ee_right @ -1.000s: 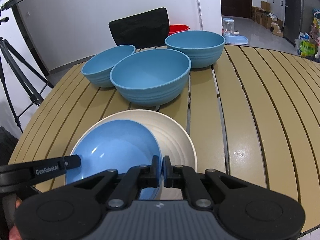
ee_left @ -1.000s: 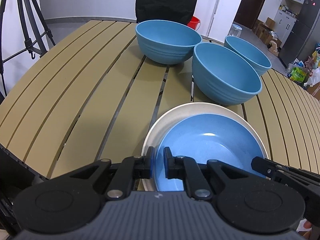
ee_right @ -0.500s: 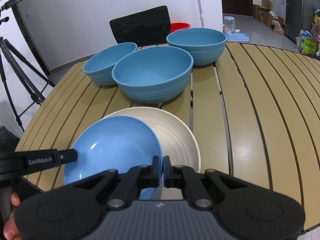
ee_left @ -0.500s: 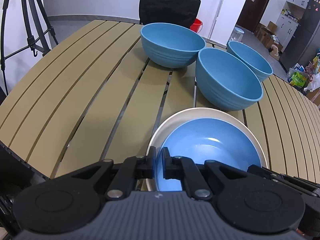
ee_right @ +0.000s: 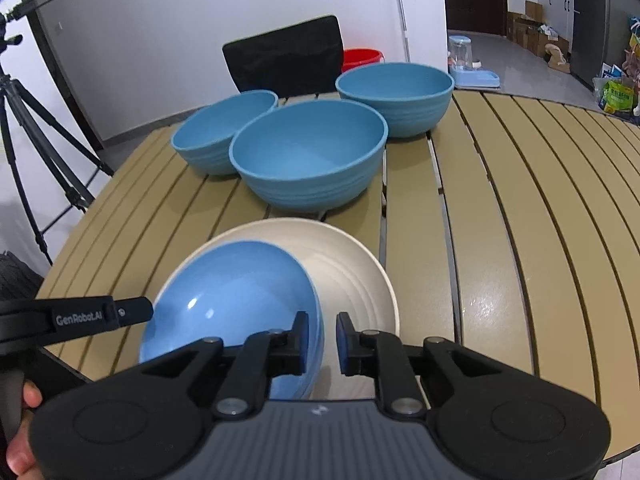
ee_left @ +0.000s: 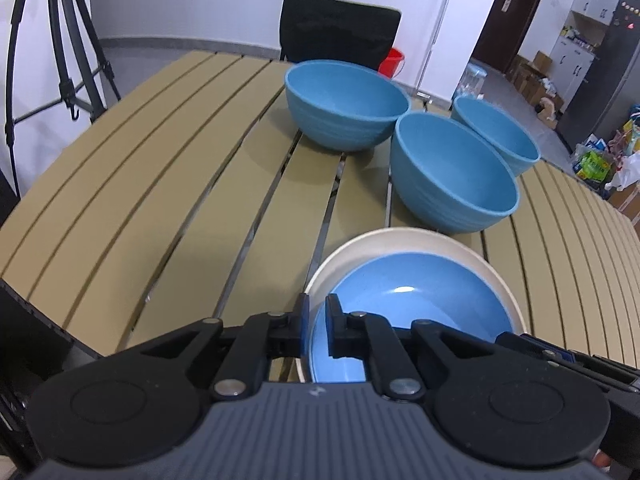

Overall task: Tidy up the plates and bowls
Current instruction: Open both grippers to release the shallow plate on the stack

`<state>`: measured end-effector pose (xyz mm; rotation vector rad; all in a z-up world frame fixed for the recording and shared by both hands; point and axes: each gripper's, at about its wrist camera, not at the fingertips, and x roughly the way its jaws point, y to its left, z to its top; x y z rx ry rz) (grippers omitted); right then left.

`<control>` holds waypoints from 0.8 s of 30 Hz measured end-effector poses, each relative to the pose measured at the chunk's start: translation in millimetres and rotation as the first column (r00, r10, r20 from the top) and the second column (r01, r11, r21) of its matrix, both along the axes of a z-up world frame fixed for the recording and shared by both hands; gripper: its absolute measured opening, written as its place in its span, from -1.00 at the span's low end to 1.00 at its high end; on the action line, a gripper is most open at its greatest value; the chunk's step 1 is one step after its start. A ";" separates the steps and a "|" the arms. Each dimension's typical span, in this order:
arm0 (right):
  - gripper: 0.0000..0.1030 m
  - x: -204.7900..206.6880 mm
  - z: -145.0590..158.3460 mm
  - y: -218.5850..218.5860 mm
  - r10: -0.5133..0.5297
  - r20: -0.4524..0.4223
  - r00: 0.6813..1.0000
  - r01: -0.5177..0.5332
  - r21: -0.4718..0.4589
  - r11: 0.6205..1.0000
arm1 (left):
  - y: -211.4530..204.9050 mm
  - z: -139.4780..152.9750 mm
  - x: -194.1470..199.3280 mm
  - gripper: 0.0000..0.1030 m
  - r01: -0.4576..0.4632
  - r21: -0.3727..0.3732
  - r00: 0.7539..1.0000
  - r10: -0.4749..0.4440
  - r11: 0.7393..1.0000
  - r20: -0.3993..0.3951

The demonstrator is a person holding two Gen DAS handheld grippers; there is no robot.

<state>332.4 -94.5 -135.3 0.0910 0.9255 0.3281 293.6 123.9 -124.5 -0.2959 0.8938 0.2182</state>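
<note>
Blue plate (ee_right: 232,300) lies in cream plate (ee_right: 352,276) at the worktop's (ee_right: 520,240) near edge.
Left gripper (ee_left: 316,330) fingers pinch the blue plate's rim; right gripper (ee_right: 322,340) fingers are opening, rim between them, pads apart.

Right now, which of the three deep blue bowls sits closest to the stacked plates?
The middle bowl, the one right behind the cream plate. The other two bowls stand farther back, one on each side.
</note>
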 end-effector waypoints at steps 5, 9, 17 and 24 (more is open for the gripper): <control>-0.29 -9.3 11.1 -6.4 0.000 0.037 0.999 0.000 0.020 1.000 | 3.6 15.8 -10.7 -0.58 -0.004 0.012 0.999 0.003 1.000 0.043; -0.03 -16.9 17.1 -11.2 -0.005 0.058 0.998 0.003 0.028 1.000 | 3.4 26.5 -21.0 -0.16 -0.013 0.047 0.997 0.010 0.999 0.081; 0.29 -22.4 18.6 -18.4 -0.021 0.061 0.998 0.019 0.041 0.999 | 5.4 20.5 -21.5 -0.09 -0.017 0.057 0.998 0.014 0.998 0.065; 0.56 -22.3 15.3 -19.9 -0.026 0.047 0.999 0.024 0.051 0.998 | 8.2 16.0 -24.4 0.08 -0.011 0.037 0.998 0.008 0.999 0.058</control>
